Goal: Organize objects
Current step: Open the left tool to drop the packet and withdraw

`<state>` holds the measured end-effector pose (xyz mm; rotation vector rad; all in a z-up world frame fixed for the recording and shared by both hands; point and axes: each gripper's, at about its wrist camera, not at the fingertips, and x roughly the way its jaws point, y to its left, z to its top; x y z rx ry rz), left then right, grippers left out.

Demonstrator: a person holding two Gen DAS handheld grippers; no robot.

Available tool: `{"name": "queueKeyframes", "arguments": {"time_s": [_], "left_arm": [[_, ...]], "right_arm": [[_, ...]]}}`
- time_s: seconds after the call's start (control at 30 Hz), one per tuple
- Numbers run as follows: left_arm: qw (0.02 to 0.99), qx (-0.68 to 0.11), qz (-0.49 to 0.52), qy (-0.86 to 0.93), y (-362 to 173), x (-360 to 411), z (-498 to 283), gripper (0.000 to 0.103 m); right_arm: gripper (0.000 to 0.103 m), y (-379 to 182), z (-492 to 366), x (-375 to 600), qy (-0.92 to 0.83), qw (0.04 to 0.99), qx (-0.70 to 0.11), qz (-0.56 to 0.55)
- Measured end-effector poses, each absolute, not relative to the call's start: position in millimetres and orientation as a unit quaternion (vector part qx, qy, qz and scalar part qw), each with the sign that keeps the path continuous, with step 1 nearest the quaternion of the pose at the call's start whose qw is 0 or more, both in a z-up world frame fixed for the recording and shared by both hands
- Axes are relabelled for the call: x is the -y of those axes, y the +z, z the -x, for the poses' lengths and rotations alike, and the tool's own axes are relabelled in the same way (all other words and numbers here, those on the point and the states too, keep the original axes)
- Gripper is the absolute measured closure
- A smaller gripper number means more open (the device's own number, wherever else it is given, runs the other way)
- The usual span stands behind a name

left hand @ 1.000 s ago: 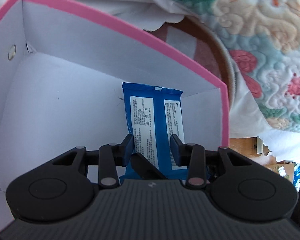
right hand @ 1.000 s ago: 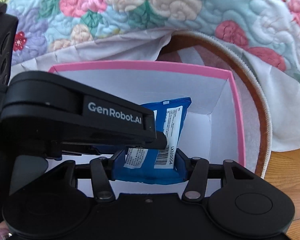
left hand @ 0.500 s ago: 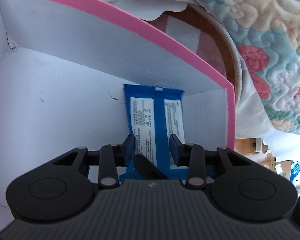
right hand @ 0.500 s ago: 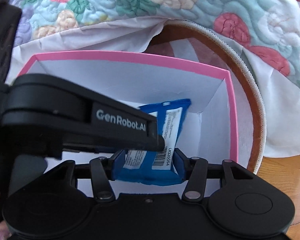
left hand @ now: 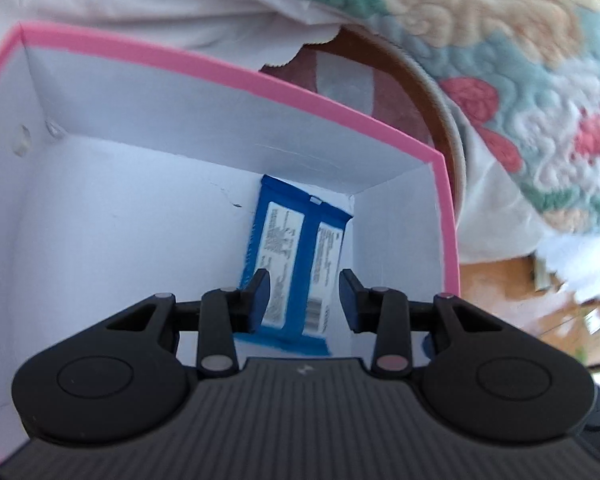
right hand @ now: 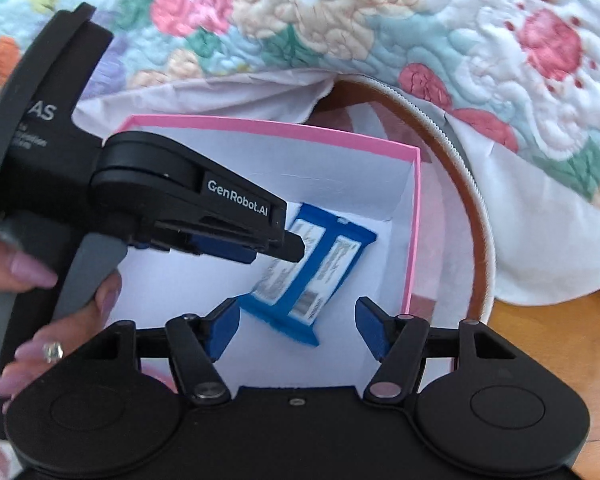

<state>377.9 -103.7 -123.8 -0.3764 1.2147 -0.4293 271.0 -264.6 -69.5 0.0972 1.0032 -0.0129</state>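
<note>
A blue snack packet [left hand: 296,256] with white labels lies flat on the floor of a pink-rimmed white box [left hand: 236,76], near its far right corner. It also shows in the right wrist view [right hand: 312,268], inside the box [right hand: 414,216]. My left gripper [left hand: 303,292] is open above the packet's near end, its fingers apart from it. My right gripper [right hand: 296,330] is open wide above the packet and holds nothing. The left gripper's body [right hand: 160,196] crosses the right wrist view over the box.
A floral quilt [right hand: 380,20] with a white lining drapes behind and right of the box. A round brown-rimmed tray [right hand: 472,208] sits under the box. A wooden floor [right hand: 580,320] and cardboard boxes [left hand: 572,320] show at right.
Both grippers opened and let go of the blue packet, which now lies in the box. Both grippers pulled back and up from it.
</note>
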Motion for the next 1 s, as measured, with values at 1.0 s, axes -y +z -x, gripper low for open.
{"name": "queueKeyframes", "arguments": {"time_s": [1.0], "left_arm": [[0.831,-0.538,0.031,-0.138,31,-8,-209,0.031]], "right_arm": [[0.022,63,-107,182,0.157,0.887,-0.435,-0.012]]}}
